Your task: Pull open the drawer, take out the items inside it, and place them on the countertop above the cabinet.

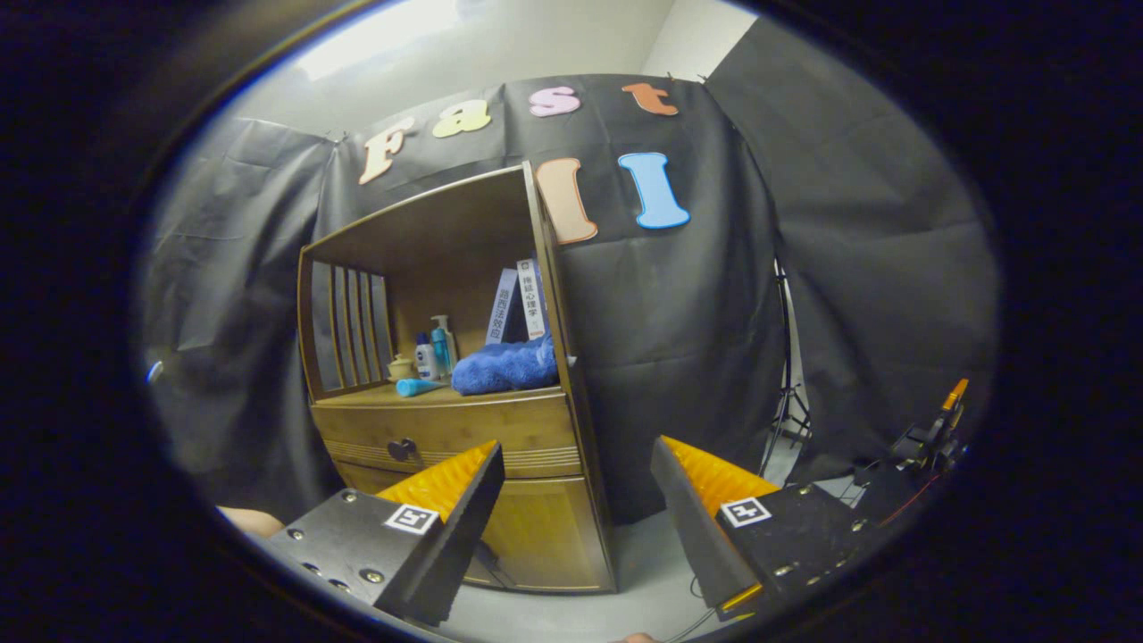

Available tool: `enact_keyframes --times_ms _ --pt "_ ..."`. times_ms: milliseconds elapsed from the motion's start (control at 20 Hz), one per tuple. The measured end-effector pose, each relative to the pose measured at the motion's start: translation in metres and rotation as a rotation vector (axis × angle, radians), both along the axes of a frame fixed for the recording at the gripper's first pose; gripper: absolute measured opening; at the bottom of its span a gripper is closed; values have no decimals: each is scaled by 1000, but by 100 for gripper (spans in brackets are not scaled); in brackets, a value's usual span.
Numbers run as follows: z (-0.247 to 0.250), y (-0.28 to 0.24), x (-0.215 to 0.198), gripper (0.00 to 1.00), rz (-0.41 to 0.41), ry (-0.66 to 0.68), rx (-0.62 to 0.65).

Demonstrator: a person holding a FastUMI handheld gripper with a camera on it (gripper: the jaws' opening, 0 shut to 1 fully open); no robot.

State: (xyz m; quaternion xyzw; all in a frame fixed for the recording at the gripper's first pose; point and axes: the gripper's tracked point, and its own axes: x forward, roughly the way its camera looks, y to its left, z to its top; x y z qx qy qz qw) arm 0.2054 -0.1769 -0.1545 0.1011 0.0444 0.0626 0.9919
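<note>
though shut, drawer (446, 439) beyond spread fingers (464, 487)

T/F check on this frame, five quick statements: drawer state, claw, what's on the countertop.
1. The drawer is shut. True.
2. The claw is shut on the drawer knob. False: its fingers are open and hold nothing; the knob lies beyond the left finger.
3. A blue towel lies on the countertop. True.
4. The bottles stand to the right of the towel. False: they stand to its left, with a small blue tube lying in front of them.
5. Books stand behind the towel. True.
</note>
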Motion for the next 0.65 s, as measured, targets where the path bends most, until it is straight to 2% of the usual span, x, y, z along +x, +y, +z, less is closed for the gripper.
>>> enact_keyframes --times_ms 650 --pt "2 -12 -1 99 -64 -3 -6"
